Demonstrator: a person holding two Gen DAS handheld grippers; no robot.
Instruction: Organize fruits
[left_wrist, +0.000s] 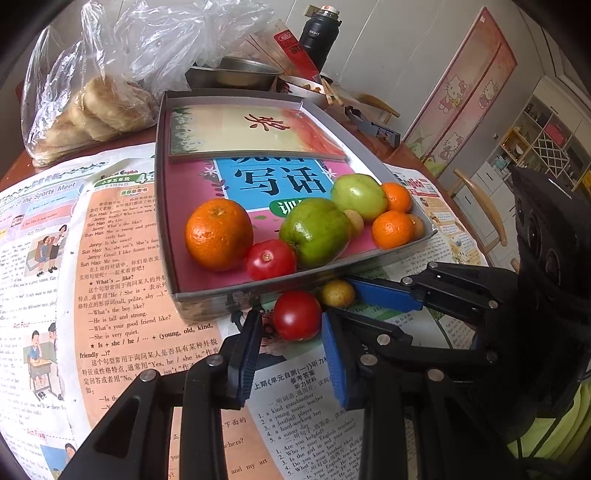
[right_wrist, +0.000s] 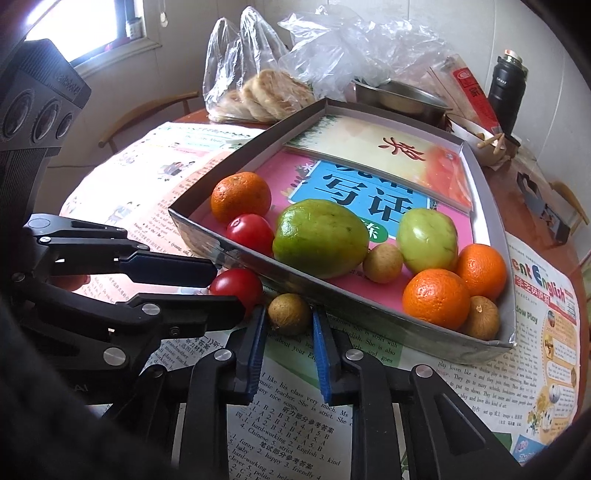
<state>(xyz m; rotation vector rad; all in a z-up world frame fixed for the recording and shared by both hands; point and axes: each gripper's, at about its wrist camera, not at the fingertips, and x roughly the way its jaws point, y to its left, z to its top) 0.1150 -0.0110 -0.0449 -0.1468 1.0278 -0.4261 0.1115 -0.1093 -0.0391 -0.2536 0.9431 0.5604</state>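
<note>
The landmark is the tray (left_wrist: 207, 295), a shallow grey box lined with two books (left_wrist: 258, 133) and already loaded with fruit along its near wall: two green fruits (left_wrist: 316, 230), three oranges (left_wrist: 218, 233), a tomato (left_wrist: 270, 259) and small brown fruits (right_wrist: 382, 263). Two pieces lie outside the tray, on the newspaper (left_wrist: 125, 325) just in front of that near wall, side by side and nearly touching: a second tomato (left_wrist: 297, 315) and a brown fruit (left_wrist: 337, 293). The left gripper (left_wrist: 291, 332) is clenched on the outside tomato, one blue pad at each flank; in the right view its fingers reach the same fruit from the left. The right gripper (right_wrist: 290, 323) is closed on the outside brown fruit, its pads pressing both sides. Both tools point steeply down toward the tray's front wall, which suits a pinch across the widest part of each round fruit and leaves the top clear for lifting. Because the two targets sit so close together against the wall, the grippers converge at an angle rather than in parallel, so the linkages do not collide. Judged from this layout, the sorting is nearly complete: only these two pieces remain outside. The next move probably requires each fruit to clear the wall before release. Soft tomato skin warrants a light grip.
</note>
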